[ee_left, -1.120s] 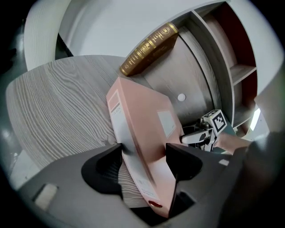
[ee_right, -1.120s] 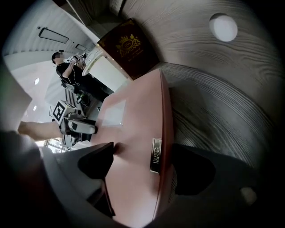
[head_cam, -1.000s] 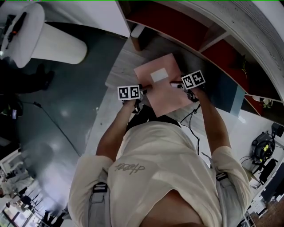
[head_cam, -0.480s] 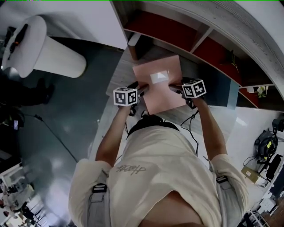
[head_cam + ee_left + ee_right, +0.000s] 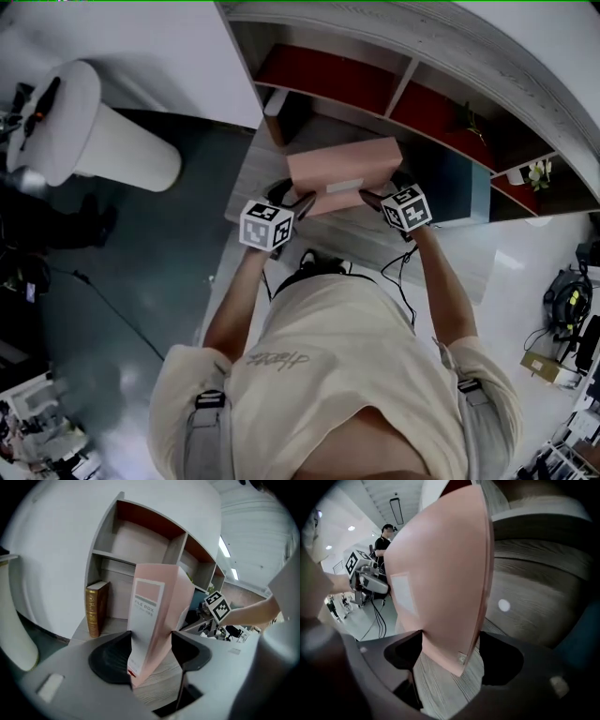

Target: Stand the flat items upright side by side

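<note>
A pink file box [image 5: 342, 169] is held between both grippers over the wooden shelf top [image 5: 258, 159], tipped up so that its label faces me. In the left gripper view the pink file box [image 5: 154, 616] stands nearly upright, label side toward the camera. My left gripper [image 5: 150, 654] has its pads against both faces of the box's lower end while its jaws close. My right gripper [image 5: 451, 654] grips the box [image 5: 440, 569] at the opposite end, jaws also closing. From above, the left gripper [image 5: 305, 200] and the right gripper [image 5: 367, 197] flank the box.
A brown book [image 5: 96, 609] stands upright on the shelf top at the left, beside the box. Behind are shelf cubbies with red back panels [image 5: 328, 80]. A white round pedestal [image 5: 103, 131] stands on the dark floor to the left. Cables trail from the grippers.
The file box has been tipped from lying flat, face up, to nearly upright. Both grippers kept hold of its ends and moved toward the shelf cubbies.
</note>
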